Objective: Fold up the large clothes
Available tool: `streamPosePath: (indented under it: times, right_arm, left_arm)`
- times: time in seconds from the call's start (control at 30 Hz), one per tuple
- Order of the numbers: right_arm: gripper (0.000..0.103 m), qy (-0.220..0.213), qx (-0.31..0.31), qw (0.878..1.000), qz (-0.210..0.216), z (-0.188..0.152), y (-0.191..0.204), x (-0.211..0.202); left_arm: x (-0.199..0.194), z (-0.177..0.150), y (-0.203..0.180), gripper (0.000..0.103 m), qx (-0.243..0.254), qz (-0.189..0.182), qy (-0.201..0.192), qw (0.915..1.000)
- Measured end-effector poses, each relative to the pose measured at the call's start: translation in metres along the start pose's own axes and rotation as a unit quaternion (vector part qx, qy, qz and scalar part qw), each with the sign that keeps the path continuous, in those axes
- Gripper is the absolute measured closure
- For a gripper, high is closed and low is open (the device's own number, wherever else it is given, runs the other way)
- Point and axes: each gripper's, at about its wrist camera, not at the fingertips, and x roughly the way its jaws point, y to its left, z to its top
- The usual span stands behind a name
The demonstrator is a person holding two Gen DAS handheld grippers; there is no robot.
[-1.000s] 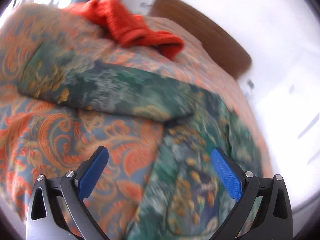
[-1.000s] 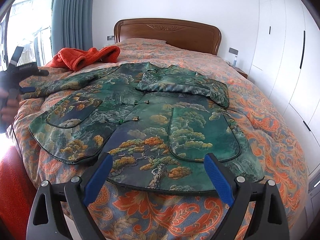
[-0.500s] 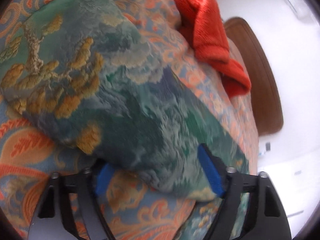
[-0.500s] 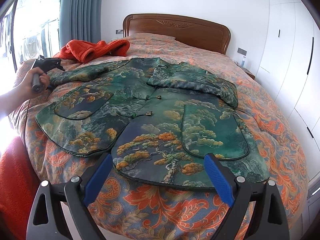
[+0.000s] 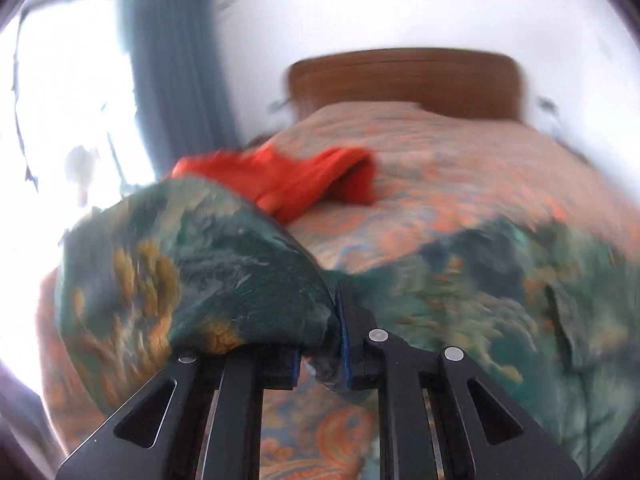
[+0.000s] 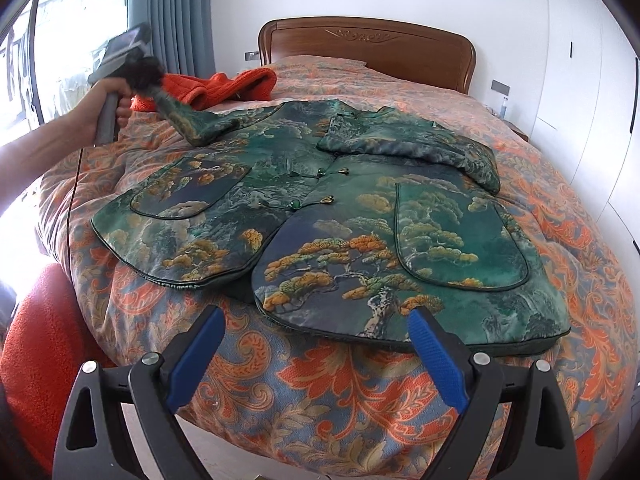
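A green padded jacket (image 6: 320, 216) with a pine-tree print lies front up on the bed. One sleeve (image 6: 420, 144) is folded across its chest. The other sleeve (image 6: 192, 122) rises off the bedspread at the far left, where a person's hand holds my left gripper (image 6: 154, 76). In the left wrist view that gripper (image 5: 320, 340) has its jaws closing, pads pressing on the bunched sleeve end (image 5: 200, 272). My right gripper (image 6: 316, 316) stands open at the bed's near edge, just in front of the jacket hem, with nothing between its fingers.
An orange knit garment (image 6: 224, 88) lies behind the lifted sleeve. The paisley bedspread (image 6: 320, 380) covers the bed up to a wooden headboard (image 6: 368, 52). White wardrobe doors (image 6: 592, 100) stand to the right, and a curtain (image 6: 172, 20) and window to the left. A red-orange object (image 6: 40, 340) sits by the bed's near-left corner.
My left gripper came down over the sleeve end, shut on it and lifted it off the bed, rolling upright. The right gripper has stayed put.
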Motion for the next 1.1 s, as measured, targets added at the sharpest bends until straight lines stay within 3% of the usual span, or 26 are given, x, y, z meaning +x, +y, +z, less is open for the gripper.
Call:
streamPosePath:
  times: [0.07,0.17,0.23,0.27,0.3,0.37,0.5,0.6,0.67,0.73,0.8,0.97,1.03,1.1]
  right_arm:
    - [0.008,-0.003,0.013,1.0,0.0,-0.002,-0.005,-0.002]
    - [0.008,-0.007,0.033,0.999,0.0,-0.003,-0.014,-0.007]
    - [0.008,-0.012,0.043,0.999,-0.004,-0.006,-0.021,-0.012]
    - [0.008,-0.014,0.045,0.999,-0.007,-0.007,-0.024,-0.015]
    - [0.008,-0.015,0.046,0.999,-0.01,-0.008,-0.026,-0.016]
    - [0.008,-0.014,0.051,0.998,-0.017,-0.013,-0.033,-0.02]
    - [0.008,-0.009,0.061,0.998,-0.02,-0.017,-0.047,-0.024]
    - [0.008,-0.012,0.058,0.998,0.003,-0.002,-0.059,-0.022]
    - [0.008,-0.023,0.068,0.997,0.033,0.022,-0.068,-0.019]
    - [0.008,-0.029,0.101,0.99,0.091,0.059,-0.081,-0.005]
    - [0.008,-0.024,0.152,0.977,0.145,0.101,-0.098,0.025]
    - [0.009,0.013,0.231,0.952,0.202,0.187,-0.123,0.134]
    - [0.009,0.027,0.252,0.945,0.205,0.206,-0.126,0.174]
    - [0.016,0.056,0.256,0.946,0.19,0.222,-0.125,0.217]
  left_arm:
    - [-0.01,0.001,-0.052,0.089,0.085,-0.018,-0.012,0.9962]
    - [-0.015,-0.02,-0.126,0.079,0.193,-0.061,0.007,0.9792]
    - [-0.015,-0.037,-0.158,0.057,0.235,-0.085,0.022,0.9681]
    - [-0.018,-0.052,-0.174,0.035,0.251,-0.1,0.029,0.9624]
    - [-0.021,-0.062,-0.182,0.021,0.258,-0.109,0.032,0.9594]
    - [-0.03,-0.083,-0.19,0.017,0.265,-0.123,0.039,0.9555]
    - [-0.045,-0.111,-0.172,0.017,0.226,-0.16,0.086,0.957]
    - [-0.067,-0.126,-0.145,0.016,0.193,-0.157,0.098,0.9635]
    - [-0.084,-0.135,-0.123,0.015,0.169,-0.151,0.097,0.969]
    - [-0.094,-0.142,-0.106,0.013,0.146,-0.147,0.096,0.9736]
    - [-0.106,-0.148,-0.079,0.011,0.111,-0.146,0.097,0.9782]
    - [-0.119,-0.161,-0.03,0.011,0.041,-0.153,0.105,0.9817]
    - [-0.121,-0.166,-0.022,0.011,0.028,-0.151,0.107,0.9822]
    - [-0.127,-0.175,-0.012,0.011,0.017,-0.149,0.108,0.9828]
